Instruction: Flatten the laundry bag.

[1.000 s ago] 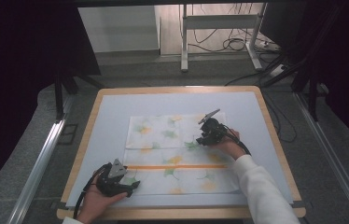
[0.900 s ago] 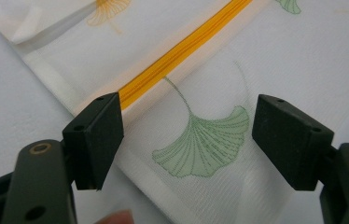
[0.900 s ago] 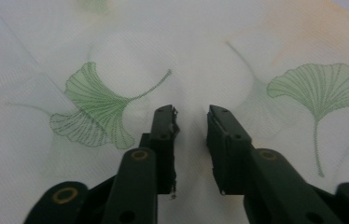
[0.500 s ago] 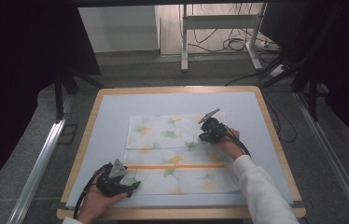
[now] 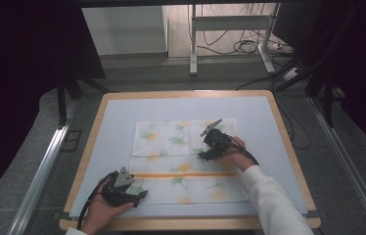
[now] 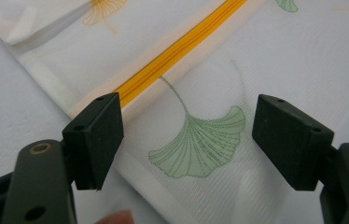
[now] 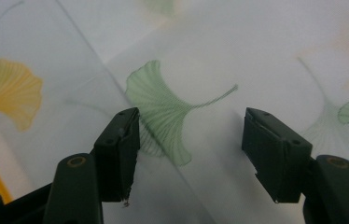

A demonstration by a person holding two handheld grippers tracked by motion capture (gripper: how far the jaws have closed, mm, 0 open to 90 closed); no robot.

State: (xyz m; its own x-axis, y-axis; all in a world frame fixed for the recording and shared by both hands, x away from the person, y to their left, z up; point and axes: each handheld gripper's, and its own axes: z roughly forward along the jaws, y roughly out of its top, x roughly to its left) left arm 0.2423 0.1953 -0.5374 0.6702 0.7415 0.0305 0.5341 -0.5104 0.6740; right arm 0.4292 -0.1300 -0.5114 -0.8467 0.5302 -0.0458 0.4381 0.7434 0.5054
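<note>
The white ginkgo-leaf-printed cloth with an orange stripe (image 5: pixel 186 164) lay flat on the table (image 5: pixel 117 117), partly folded. Right gripper (image 5: pixel 209 150) had just spread its jaws over the fold, empty; left gripper (image 5: pixel 134 192) stood spread over the near corner. Next likely: pinching edges for another fold.

White leaf-print cloth (image 5: pixel 171 161) (orange stripe (image 5: pixel 186 175))

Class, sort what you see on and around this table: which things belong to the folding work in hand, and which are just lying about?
In the job:
- white ginkgo-leaf printed cloth with an orange stripe
- left claw, open at the cloth's near corner
- right claw, jaws just opened, over the folded part

Lying about:
- pale blue mat on the wooden-edged table
- black cables on the floor
- metal stand
</note>
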